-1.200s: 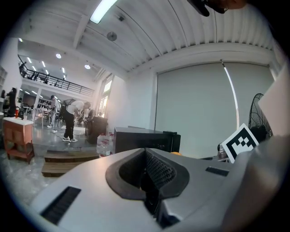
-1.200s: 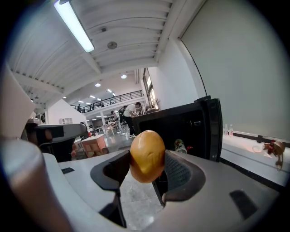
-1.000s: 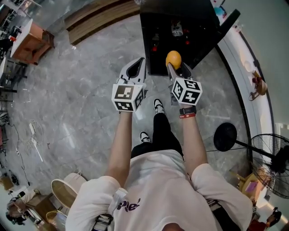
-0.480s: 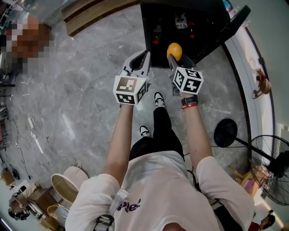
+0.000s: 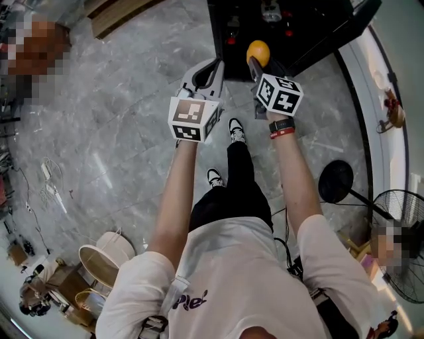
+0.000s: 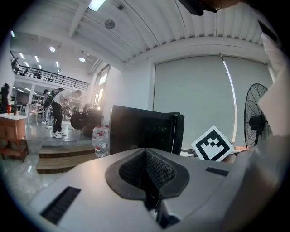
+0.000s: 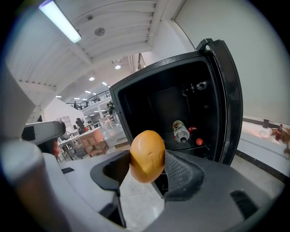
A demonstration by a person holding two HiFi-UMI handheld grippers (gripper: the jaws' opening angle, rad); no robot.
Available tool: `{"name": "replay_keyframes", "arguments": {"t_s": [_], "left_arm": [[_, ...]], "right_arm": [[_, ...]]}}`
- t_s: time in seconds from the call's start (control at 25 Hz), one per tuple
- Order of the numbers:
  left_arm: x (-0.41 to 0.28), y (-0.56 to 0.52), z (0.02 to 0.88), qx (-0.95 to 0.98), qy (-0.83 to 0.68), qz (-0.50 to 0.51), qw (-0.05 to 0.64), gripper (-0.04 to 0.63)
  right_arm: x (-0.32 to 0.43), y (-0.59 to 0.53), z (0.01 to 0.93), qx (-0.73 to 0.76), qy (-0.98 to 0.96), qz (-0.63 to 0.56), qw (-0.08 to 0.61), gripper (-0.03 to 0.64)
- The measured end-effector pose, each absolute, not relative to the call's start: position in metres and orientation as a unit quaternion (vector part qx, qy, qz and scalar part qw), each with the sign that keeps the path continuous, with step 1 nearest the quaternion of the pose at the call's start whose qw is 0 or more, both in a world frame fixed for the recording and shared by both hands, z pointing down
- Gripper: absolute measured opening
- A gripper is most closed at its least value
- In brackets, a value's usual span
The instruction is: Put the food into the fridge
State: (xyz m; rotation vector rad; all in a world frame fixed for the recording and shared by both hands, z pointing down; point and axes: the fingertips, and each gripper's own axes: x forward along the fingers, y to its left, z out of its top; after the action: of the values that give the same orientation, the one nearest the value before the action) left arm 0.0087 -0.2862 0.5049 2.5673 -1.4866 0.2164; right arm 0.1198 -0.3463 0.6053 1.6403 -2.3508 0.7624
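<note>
My right gripper (image 5: 263, 64) is shut on a round orange food item (image 5: 258, 51), pinched between its two dark pads (image 7: 181, 170). In the right gripper view the orange item (image 7: 147, 155) hangs in front of the black fridge (image 7: 181, 104), whose door (image 7: 231, 99) stands open to the right. A bottle (image 7: 180, 130) lies on a shelf inside, beside small red things (image 7: 198, 141). My left gripper (image 5: 213, 64) is level with the right one, to its left, shut with nothing between its pads (image 6: 146, 170). The fridge (image 5: 278, 30) stands just beyond both grippers.
A standing fan (image 5: 397, 238) and a round black base (image 5: 336, 181) are on the floor at the right, along a white curved ledge (image 5: 377, 99). Wooden steps (image 5: 112, 16) lie far left, water bottles (image 6: 100, 140) beside the fridge. Pale tubs (image 5: 106, 261) sit behind me.
Both grippers have moved forward toward the open fridge, the orange item still held in the right one. The left gripper stays shut.
</note>
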Motion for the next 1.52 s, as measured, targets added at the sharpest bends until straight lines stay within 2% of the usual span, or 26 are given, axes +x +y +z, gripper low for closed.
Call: {"name": "replay_keyframes", "arguments": {"t_s": [0.56, 1.52], "left_arm": [[0.015, -0.308, 0.561, 0.87, -0.476, 0.083, 0.096, 0.018], [0.0, -0.357, 0.607, 0.869, -0.481, 0.066, 0.091, 0.017]], "right_arm": [[0.111, -0.397, 0.646, 0.545, -0.78, 0.305, 0.041, 0.253], [0.094, -0.5, 0.709, 0.536, -0.785, 0.303, 0.071, 0.253]]}}
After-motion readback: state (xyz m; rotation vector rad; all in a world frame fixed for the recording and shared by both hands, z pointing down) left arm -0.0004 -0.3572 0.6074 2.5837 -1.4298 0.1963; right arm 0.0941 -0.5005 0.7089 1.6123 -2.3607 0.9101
